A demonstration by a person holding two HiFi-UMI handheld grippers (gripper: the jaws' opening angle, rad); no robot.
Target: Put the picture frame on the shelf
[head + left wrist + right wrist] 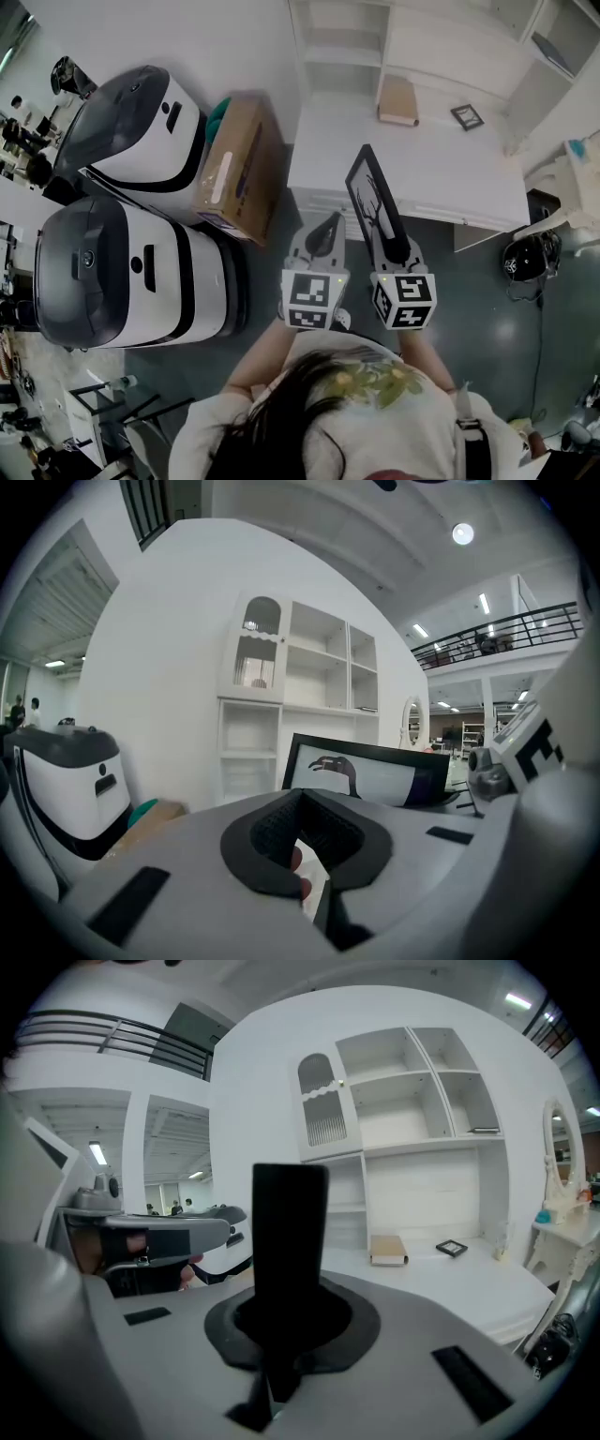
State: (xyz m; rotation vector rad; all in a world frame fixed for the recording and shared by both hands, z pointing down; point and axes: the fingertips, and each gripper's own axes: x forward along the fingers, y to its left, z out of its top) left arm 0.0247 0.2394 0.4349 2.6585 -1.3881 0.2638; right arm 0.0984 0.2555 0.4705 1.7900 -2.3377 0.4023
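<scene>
Head view for context (me posting): my right gripper is clamped tight on the near end of the picture frame. The frame sticks out ahead of me at a tilt, dead centre of the picture, and it isn't on anything yet. My left gripper sits just beside it, centre left, jaws together on nothing. The shelf runs along the top of the picture, behind a white desk. Tips for the placing?

Reply: Which bay are you aiming for? Any labels to go by?

Me: Probably one of the open bays, upper right in the right gripper view. My thinking:
- Keep the squeeze firm, since I'm only holding it by one end.
- Carry it in high over the desk, clear of the tan box and the small dark frame at upper right.
- Land the bottom edge first and lean the top against the back wall.
- Steady it with the left gripper, then let go.

As for writing, there's nothing I can read. The cubes on both grippers only have square markers. The cardboard box at centre left has a pale label, but it's too blurry to make out. The picture itself is just a dark animal silhouette with no caption.
</scene>
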